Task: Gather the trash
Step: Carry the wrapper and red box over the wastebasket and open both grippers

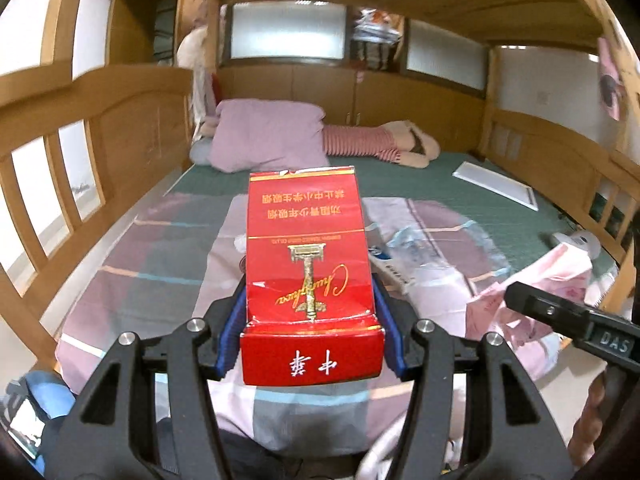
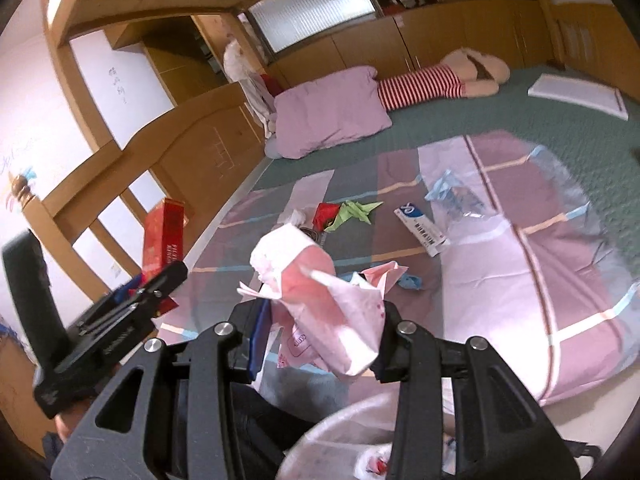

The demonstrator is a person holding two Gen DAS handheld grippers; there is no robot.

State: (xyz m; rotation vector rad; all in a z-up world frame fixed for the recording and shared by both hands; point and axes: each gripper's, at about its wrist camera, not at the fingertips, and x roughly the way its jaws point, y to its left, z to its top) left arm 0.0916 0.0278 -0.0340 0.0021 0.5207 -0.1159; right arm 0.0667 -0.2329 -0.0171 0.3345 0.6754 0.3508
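A red cigarette pack (image 1: 308, 256) stands upside down between the blue pads of my left gripper (image 1: 310, 304), which is shut on it. My right gripper (image 2: 320, 316) is shut on a crumpled pink and white wrapper (image 2: 320, 280), held above the blanket. In the right wrist view the left gripper (image 2: 160, 280) and its red pack (image 2: 164, 236) hover at the left. More litter lies on the blanket: green paper (image 2: 352, 210), a red wrapper (image 2: 326, 216), a white and blue box (image 2: 420, 228), clear plastic (image 2: 460, 200), and a blue scrap (image 2: 412, 282).
A white plastic bag (image 2: 348, 432) gapes just below the right gripper. The patterned blanket (image 2: 500, 280) lies on a green mattress (image 1: 500, 216). At the far end are a pink pillow (image 1: 268, 136), a striped plush doll (image 1: 372, 144) and a white board (image 1: 496, 184). Wooden rails (image 1: 52, 152) flank the bed.
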